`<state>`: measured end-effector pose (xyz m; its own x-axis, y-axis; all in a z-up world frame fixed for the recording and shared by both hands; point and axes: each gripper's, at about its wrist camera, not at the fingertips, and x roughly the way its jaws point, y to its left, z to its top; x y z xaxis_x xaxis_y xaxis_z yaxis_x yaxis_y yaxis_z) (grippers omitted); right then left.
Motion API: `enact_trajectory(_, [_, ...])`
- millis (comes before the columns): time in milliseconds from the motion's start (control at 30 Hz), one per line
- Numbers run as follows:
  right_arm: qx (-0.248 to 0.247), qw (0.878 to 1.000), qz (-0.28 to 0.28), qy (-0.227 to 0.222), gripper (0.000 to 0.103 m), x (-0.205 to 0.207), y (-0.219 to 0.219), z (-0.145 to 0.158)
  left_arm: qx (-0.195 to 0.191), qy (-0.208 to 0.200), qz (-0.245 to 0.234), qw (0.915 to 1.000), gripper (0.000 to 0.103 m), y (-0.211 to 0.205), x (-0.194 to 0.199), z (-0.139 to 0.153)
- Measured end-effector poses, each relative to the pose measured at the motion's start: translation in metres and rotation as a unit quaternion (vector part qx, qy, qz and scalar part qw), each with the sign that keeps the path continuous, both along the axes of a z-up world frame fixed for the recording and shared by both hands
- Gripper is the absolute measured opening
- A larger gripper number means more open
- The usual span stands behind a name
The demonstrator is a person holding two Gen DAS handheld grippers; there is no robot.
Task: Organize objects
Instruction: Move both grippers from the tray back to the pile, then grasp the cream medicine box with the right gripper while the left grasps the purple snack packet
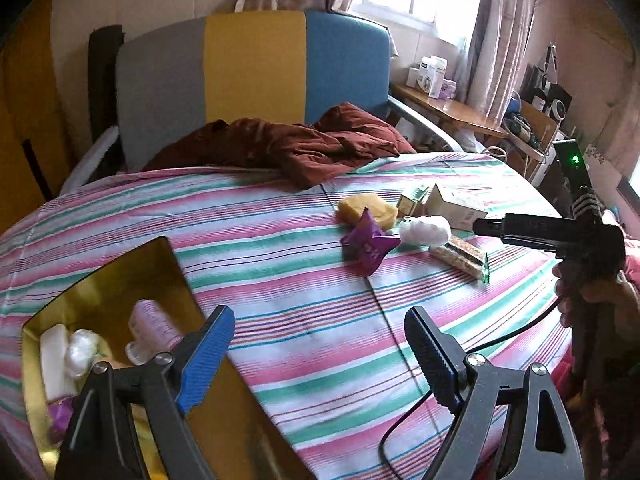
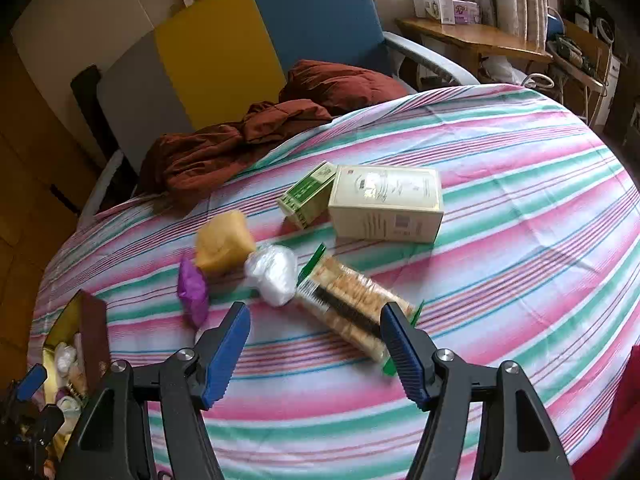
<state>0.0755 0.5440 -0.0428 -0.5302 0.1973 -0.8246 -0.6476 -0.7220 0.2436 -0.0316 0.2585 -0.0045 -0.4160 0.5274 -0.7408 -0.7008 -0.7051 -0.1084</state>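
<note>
On the striped bed lie a purple packet [image 2: 193, 294], a yellow sponge-like block [image 2: 224, 242], a white plastic-wrapped bundle [image 2: 273, 273], a long cracker pack [image 2: 354, 310], a green box [image 2: 308, 194] and a cream box [image 2: 386, 202]. They also show in the left wrist view: purple packet [image 1: 368, 244], yellow block [image 1: 366, 210], white bundle [image 1: 425, 230], cracker pack [image 1: 460, 258]. My right gripper [image 2: 314, 344] is open and empty, just short of the cracker pack. My left gripper [image 1: 320, 354] is open and empty beside a gold box [image 1: 96, 288] that holds several small items.
A crumpled maroon cloth [image 1: 280, 144] lies at the head of the bed before a grey, yellow and blue headboard [image 1: 252, 68]. A wooden side table [image 2: 472, 40] with boxes stands at the right. A black cable [image 1: 460, 364] runs over the bedsheet.
</note>
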Motion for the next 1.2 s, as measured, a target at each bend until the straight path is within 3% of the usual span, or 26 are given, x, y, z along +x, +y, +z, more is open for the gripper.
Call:
enact_trajectory(200, [-0.038, 0.994, -0.101, 0.026, 0.069, 0.020, 0.048, -0.008, -0.007, -0.014, -0.007, 0.9999, 0.087, 0.022, -0.010, -0.007])
enact_trajectory(300, [-0.036, 0.993, -0.110, 0.015, 0.070, 0.020, 0.064, -0.011, -0.009, -0.033, -0.008, 0.9994, 0.087, 0.032, -0.016, -0.013])
enact_trajectory(367, [-0.017, 0.997, -0.081, 0.001, 0.072, 0.012, 0.067, -0.009, -0.012, -0.045, -0.011, 0.9989, 0.087, 0.038, -0.019, -0.019])
enact_trajectory(500, [0.095, 0.992, 0.048, -0.060, 0.076, -0.016, 0.060, 0.001, -0.021, -0.056, -0.026, 0.9979, 0.087, 0.049, -0.024, -0.026])
enact_trajectory(633, [0.154, 0.970, 0.143, -0.123, 0.078, -0.045, 0.062, -0.001, -0.025, -0.070, -0.026, 0.9969, 0.087, 0.063, -0.032, -0.035])
enact_trajectory(833, [0.185, 0.928, 0.251, -0.202, 0.080, -0.085, 0.061, -0.024, -0.029, -0.094, -0.023, 0.9949, 0.087, 0.083, -0.048, -0.048])
enact_trajectory(933, [0.200, 0.911, 0.276, -0.233, 0.082, -0.096, 0.062, -0.035, -0.027, -0.106, -0.027, 0.9936, 0.087, 0.092, -0.055, -0.053])
enact_trajectory(1033, [0.194, 0.903, 0.293, -0.248, 0.082, -0.103, 0.067, -0.045, -0.032, -0.108, -0.030, 0.9932, 0.087, 0.101, -0.061, -0.059])
enact_trajectory(1133, [0.190, 0.904, 0.289, -0.252, 0.080, -0.104, 0.071, -0.053, -0.035, -0.112, -0.030, 0.9926, 0.087, 0.108, -0.066, -0.064])
enact_trajectory(1200, [0.185, 0.914, 0.269, -0.241, 0.071, -0.100, 0.075, -0.053, -0.034, -0.115, -0.032, 0.9922, 0.087, 0.114, -0.069, -0.068])
